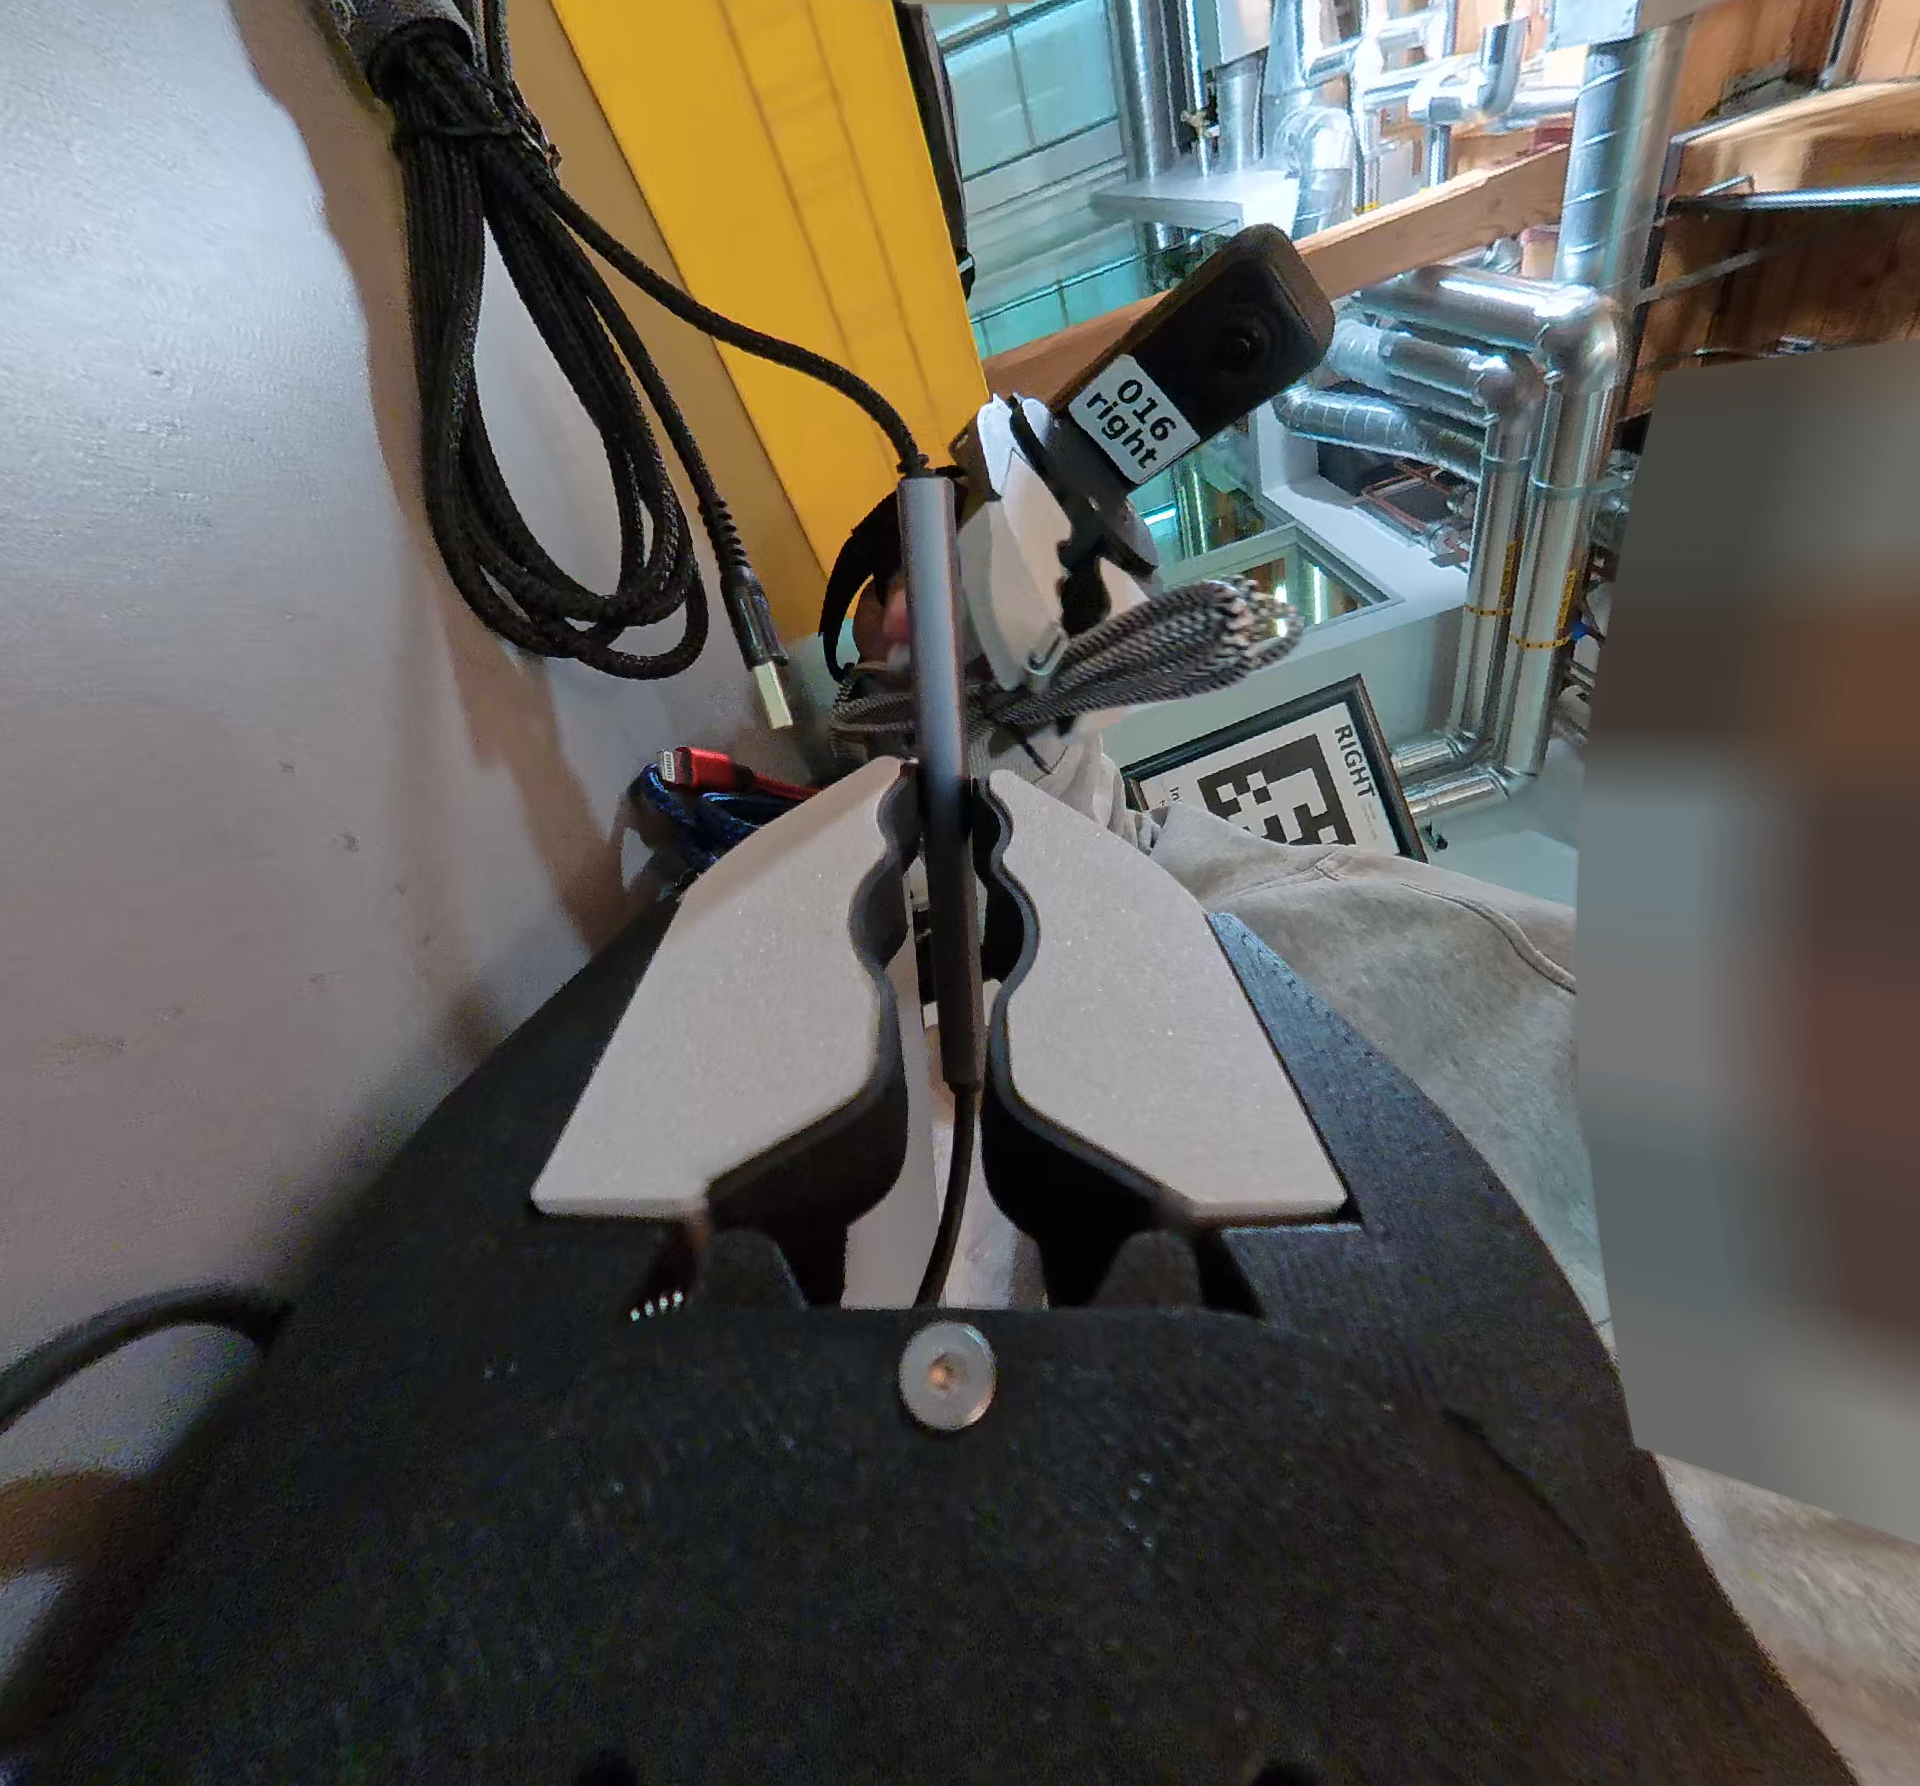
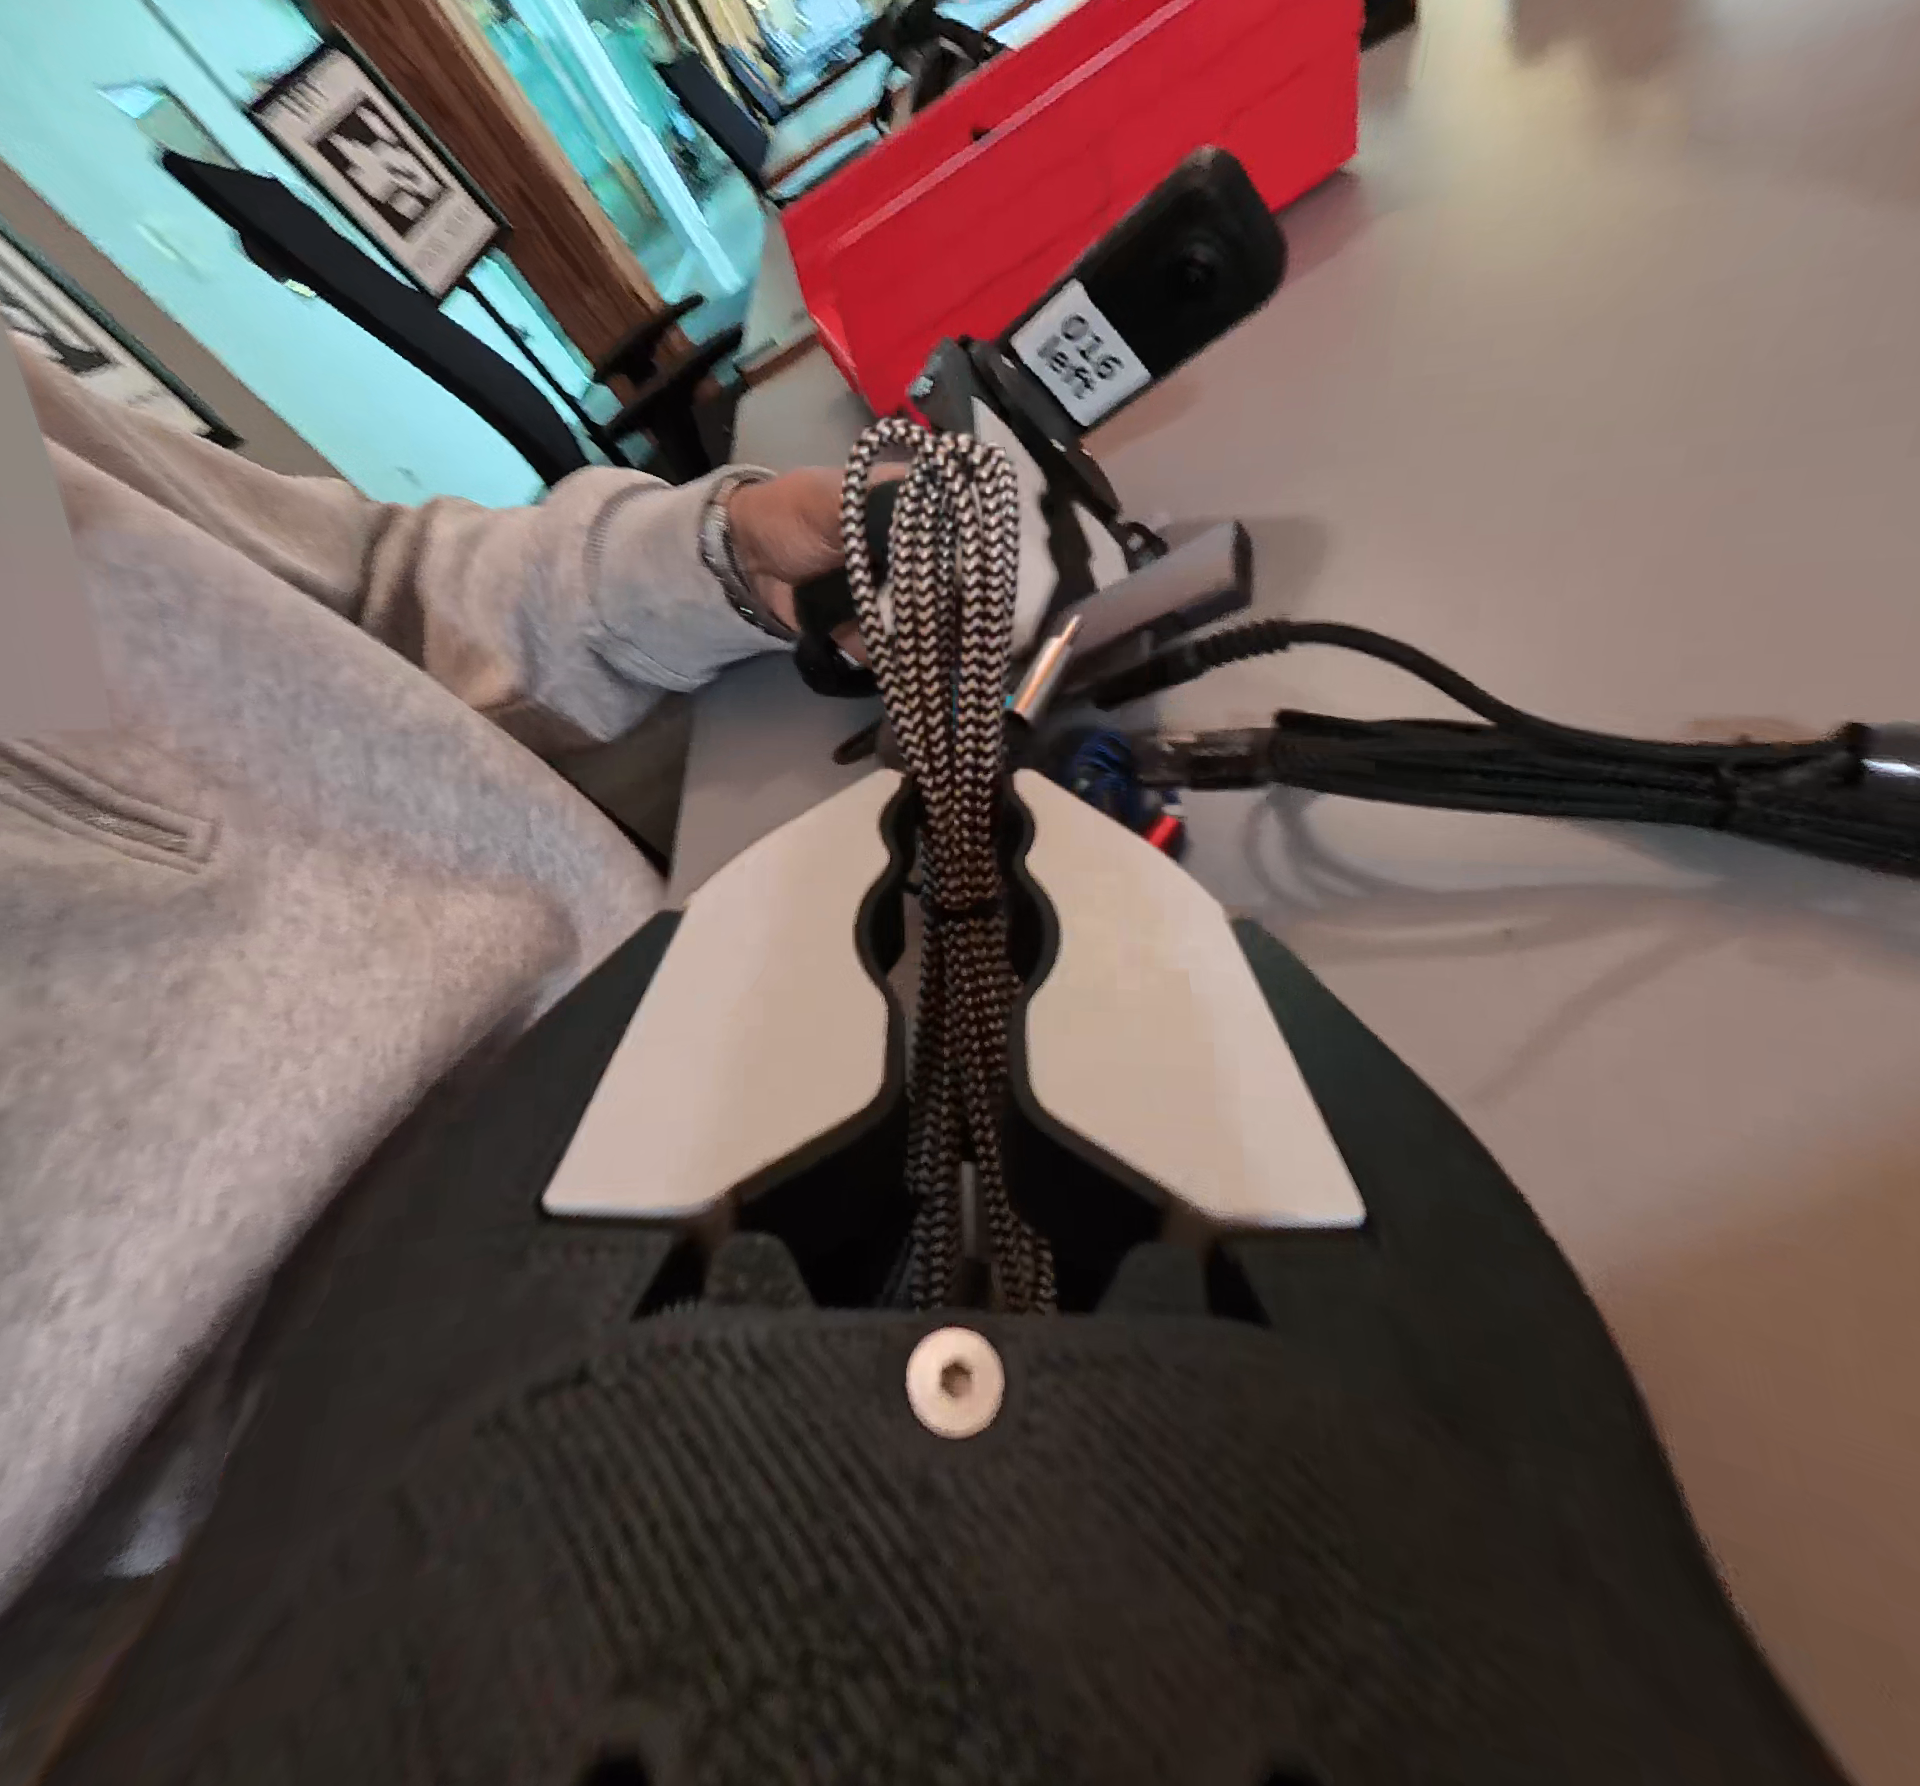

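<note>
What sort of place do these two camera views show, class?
Probably a workshop or lab in an industrial building: bare metal ducts run under timber beams, framed black-and-white marker boards stand about, and cables lie on a plain worktable.

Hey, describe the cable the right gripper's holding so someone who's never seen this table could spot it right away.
Start at the red bin on the grey table, then come toward the camera to the right gripper. The looped cable bundle pinched in it has a black-and-white zigzag braid, while the bundle lying nearby is plain black.
</note>
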Demonstrator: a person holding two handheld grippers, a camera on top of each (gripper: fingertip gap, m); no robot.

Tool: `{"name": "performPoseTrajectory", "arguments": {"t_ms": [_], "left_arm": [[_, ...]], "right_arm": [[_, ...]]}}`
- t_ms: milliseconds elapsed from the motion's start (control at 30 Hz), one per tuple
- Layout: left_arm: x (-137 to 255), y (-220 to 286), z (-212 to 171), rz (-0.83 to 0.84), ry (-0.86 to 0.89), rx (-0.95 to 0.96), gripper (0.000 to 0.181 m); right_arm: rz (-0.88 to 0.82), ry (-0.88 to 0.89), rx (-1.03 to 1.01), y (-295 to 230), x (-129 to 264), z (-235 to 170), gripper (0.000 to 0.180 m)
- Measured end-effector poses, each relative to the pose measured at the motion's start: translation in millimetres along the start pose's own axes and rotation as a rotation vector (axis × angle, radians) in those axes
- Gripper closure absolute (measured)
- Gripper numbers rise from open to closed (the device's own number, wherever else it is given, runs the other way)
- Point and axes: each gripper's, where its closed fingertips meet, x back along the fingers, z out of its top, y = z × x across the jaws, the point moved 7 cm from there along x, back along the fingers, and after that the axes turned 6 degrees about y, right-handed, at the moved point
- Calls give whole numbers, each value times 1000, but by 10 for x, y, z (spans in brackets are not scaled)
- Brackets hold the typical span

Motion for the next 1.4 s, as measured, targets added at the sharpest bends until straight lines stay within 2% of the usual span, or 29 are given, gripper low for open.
{"name": "performPoseTrajectory", "arguments": {"t_ms": [100,733,1200,1400], "left_arm": [[-5,1,-5,3,-7,-4,172],[-39,27,-55,-33,-80,5,172],[-39,35,-58,-43,-82,4,171],[-38,37,-55,-43,-76,0,171]], "right_arm": [[63,26,-28,-49,-11,21,165],[138,-73,-219,13,-113,-145,165],[125,-31,-318,83,-94,-140,165],[191,-4,-386,46,-135,-138,165]]}}
